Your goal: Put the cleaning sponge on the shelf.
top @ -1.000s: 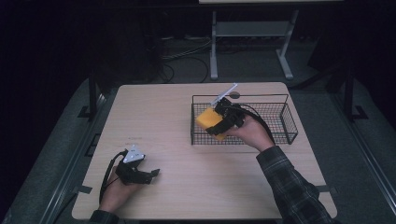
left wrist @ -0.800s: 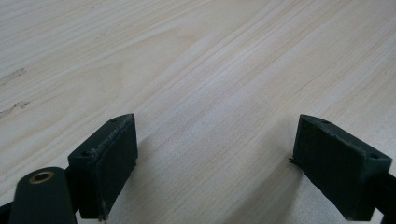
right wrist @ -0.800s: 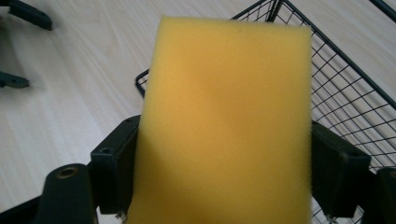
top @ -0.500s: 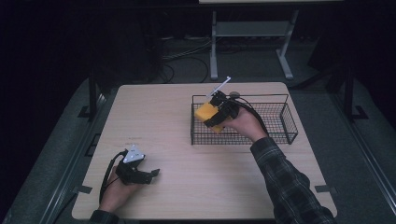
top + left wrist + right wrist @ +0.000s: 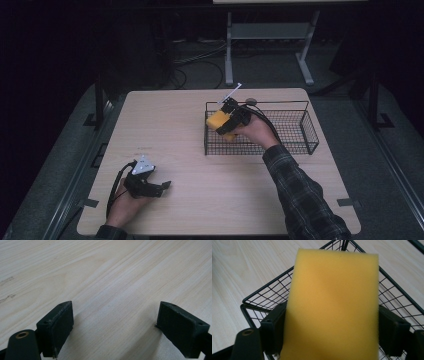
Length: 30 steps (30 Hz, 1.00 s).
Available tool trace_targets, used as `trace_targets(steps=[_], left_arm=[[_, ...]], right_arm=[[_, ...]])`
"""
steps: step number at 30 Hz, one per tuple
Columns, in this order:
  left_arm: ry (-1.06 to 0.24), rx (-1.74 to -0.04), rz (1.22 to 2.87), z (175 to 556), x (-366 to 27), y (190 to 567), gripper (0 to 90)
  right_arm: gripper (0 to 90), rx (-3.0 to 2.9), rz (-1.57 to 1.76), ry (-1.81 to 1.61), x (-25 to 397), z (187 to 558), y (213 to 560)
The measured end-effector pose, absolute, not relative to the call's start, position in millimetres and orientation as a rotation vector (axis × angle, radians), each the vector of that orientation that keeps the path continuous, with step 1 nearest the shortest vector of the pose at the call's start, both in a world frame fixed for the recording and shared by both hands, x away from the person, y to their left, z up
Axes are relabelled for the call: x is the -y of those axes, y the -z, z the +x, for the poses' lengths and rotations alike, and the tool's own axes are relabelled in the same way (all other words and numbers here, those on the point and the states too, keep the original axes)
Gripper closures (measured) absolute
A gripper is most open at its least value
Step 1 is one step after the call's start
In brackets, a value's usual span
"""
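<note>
1. Landmark: black wire-mesh basket [image 5: 295,131], rectangular, standing on the far right part of the pale wooden table [image 5: 200,205].
2. Right gripper [image 5: 226,120] sits over the basket's left end, jaws clamped on the two sides of a yellow rectangular foam sponge [image 5: 220,121].
3. In the right gripper view, the sponge [image 5: 332,307] stands between both black pads, above the basket's corner [image 5: 262,300].
4. Left gripper [image 5: 162,186] rests on the table, well apart from the basket, toward the near left.
5. Left gripper view: jaws spread wide, bare wood grain [image 5: 112,290] between them, nothing held.
</note>
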<state>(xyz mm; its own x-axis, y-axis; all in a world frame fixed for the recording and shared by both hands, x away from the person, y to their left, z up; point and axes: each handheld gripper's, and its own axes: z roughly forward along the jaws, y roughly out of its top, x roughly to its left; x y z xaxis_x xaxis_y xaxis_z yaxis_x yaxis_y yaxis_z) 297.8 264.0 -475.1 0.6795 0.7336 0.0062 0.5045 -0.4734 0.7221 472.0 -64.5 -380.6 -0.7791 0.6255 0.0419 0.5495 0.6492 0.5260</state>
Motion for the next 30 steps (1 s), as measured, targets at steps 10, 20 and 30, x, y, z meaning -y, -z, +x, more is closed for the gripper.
trace_targets(steps=[10,20,30], left_arm=[[-0.412,-0.947,2.175,298,-264,475,12.9],[-0.414,-0.947,2.174,298,-264,475,12.9],[-0.415,-0.946,2.175,298,-264,475,12.9]], right_arm=[[21.9,-2.722,0.987,-0.759,63,480,394],[21.8,-2.750,0.981,-0.712,57,485,408],[21.5,-2.777,0.981,-0.679,55,488,415]])
